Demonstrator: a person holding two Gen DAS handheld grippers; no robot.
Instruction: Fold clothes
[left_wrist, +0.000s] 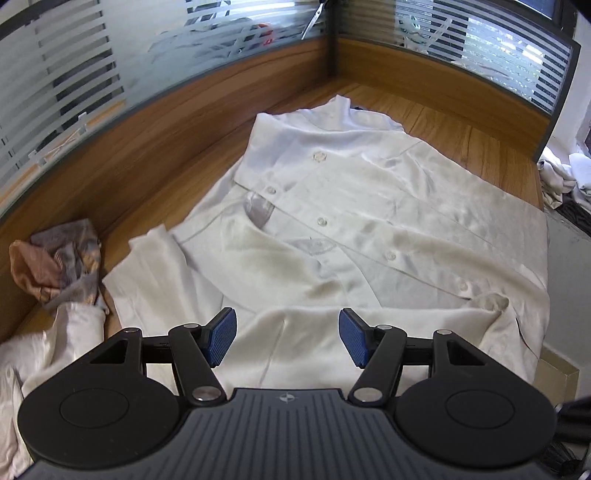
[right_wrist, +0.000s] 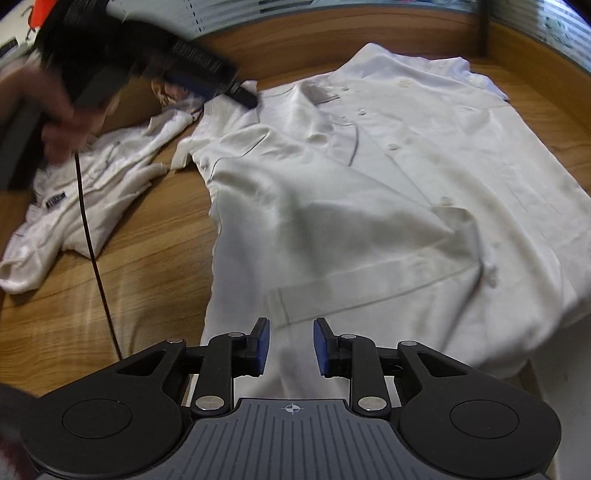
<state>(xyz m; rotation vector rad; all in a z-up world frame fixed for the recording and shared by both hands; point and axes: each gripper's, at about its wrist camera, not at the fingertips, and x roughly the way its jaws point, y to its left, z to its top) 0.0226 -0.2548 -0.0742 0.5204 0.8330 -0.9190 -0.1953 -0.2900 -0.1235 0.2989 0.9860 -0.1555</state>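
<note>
Grippers both apart, empty, over white shirt.

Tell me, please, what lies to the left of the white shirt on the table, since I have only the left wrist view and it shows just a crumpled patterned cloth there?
Observer: In the right wrist view a second white garment lies crumpled on the table beside the shirt.
Operator: Is anything lying across that garment?
Observer: Yes, a thin dark cable runs over it and on across the wood.
Operator: Can you see my left gripper from there?
Observer: Yes, the left gripper is blurred, above the shirt's far left sleeve, with a hand behind it.
Operator: And the right gripper?
Observer: The right gripper hangs over the shirt's near edge, jaws apart, holding nothing.
</note>
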